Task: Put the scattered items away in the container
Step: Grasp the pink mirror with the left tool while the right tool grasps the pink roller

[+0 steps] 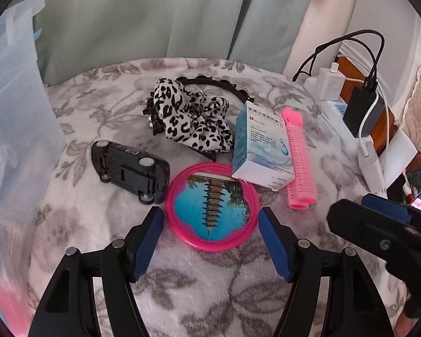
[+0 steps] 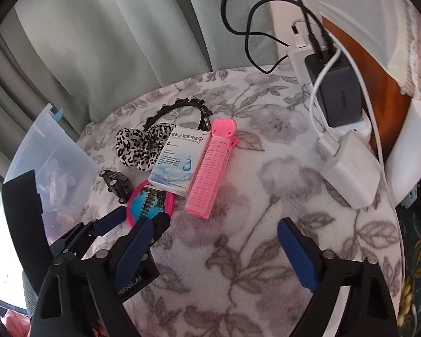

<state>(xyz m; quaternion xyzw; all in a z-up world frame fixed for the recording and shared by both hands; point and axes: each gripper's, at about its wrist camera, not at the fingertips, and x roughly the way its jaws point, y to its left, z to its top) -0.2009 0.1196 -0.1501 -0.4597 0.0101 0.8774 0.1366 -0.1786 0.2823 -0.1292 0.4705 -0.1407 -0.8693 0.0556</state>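
The left gripper (image 1: 210,219) hung wide open and empty over a round pink pocket mirror (image 1: 212,206), its blue-padded fingers (image 1: 147,245) flanking the rim on either side without touching it. The mirror lay flat on a floral blanket (image 1: 210,289), its far edge tucked under a white-and-blue box of ear drops (image 1: 259,146). A pink hair roller (image 1: 299,158) lay just beside the box, and a black toy car (image 1: 130,167), tipped on its side, rested at the mirror's left. Behind them sat a leopard-print scrunchie (image 1: 190,118) and a black headband (image 1: 216,84). The clear plastic container (image 1: 16,129) stood at the far left edge of the blanket. The right gripper (image 2: 214,241) was likewise spread wide, holding nothing, above bare blanket nearer the chargers (image 2: 348,174).
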